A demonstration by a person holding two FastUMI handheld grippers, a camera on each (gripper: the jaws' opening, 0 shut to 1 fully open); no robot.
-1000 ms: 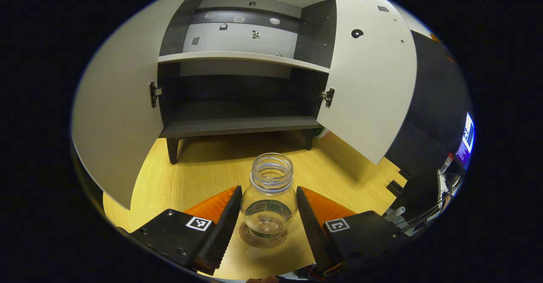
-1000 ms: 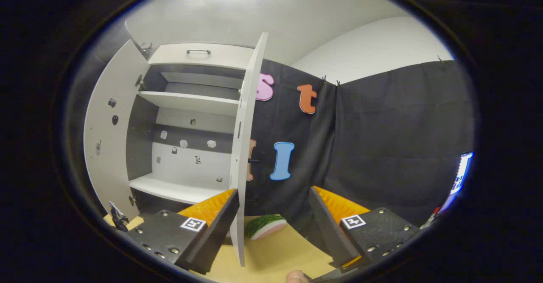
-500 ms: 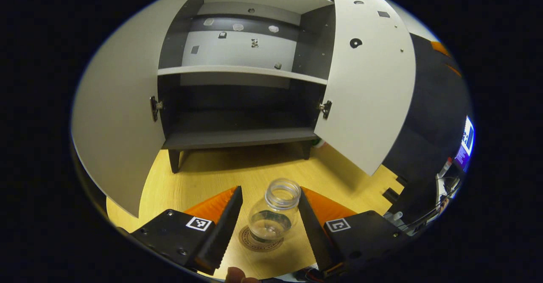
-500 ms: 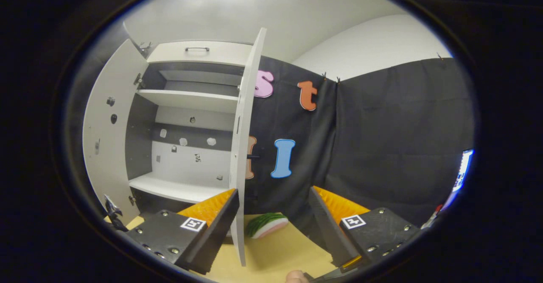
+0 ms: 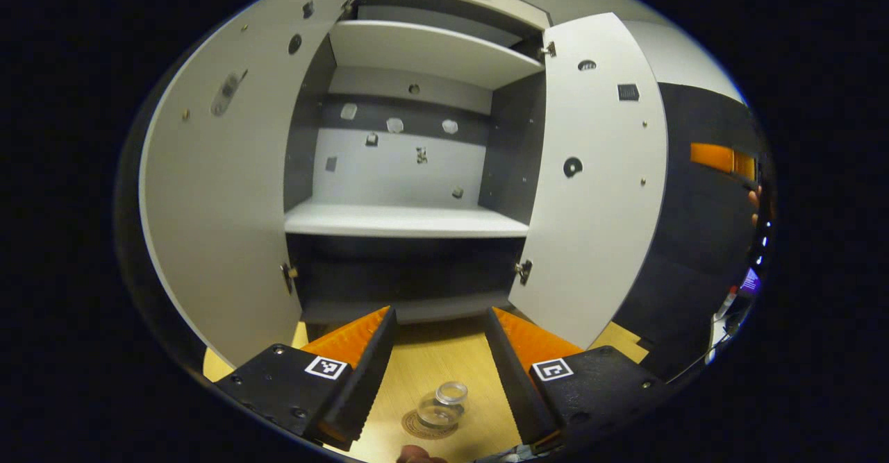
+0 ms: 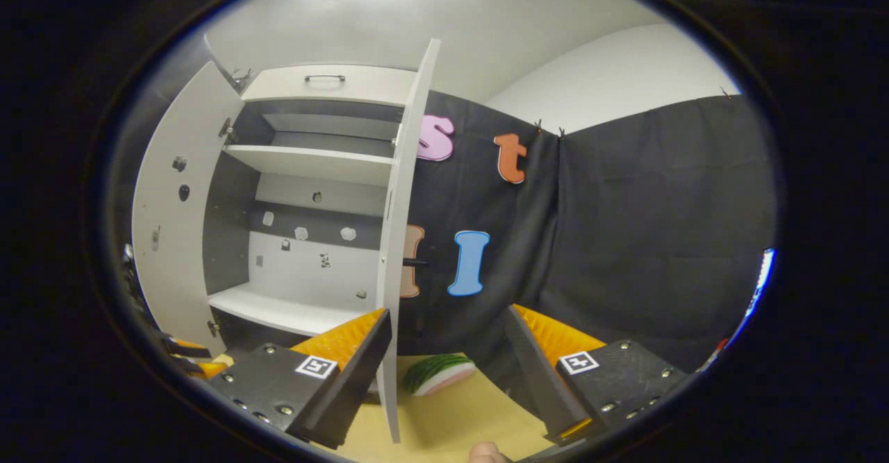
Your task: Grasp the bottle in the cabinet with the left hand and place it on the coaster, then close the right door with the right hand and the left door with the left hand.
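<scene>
A clear, capless bottle point(image 5: 442, 405) stands upright on a round brown coaster point(image 5: 427, 426) on the wooden table, low in the left gripper view. My left gripper point(image 5: 439, 352) is open, raised well above and behind the bottle, touching nothing. Beyond it the cabinet point(image 5: 410, 220) has both doors swung out: the left door point(image 5: 222, 199) and the right door point(image 5: 597, 192). In the right gripper view, my right gripper point(image 6: 448, 359) is open and holds nothing; the right door point(image 6: 399, 241) is seen edge-on just ahead of its left finger, its small dark handle point(image 6: 415, 262) pointing right.
A watermelon-slice toy point(image 6: 439, 372) lies on the table behind the right door. The cabinet shelves point(image 6: 298, 314) hold nothing. The black booth wall point(image 6: 625, 241) closes off the right side. A lit screen point(image 5: 751, 281) glows at the far right. The other gripper point(image 6: 187, 362) shows at the lower left.
My left gripper has lifted and drawn back from the bottle, which stays on the coaster and now looks small and far below. The right gripper has barely moved.
</scene>
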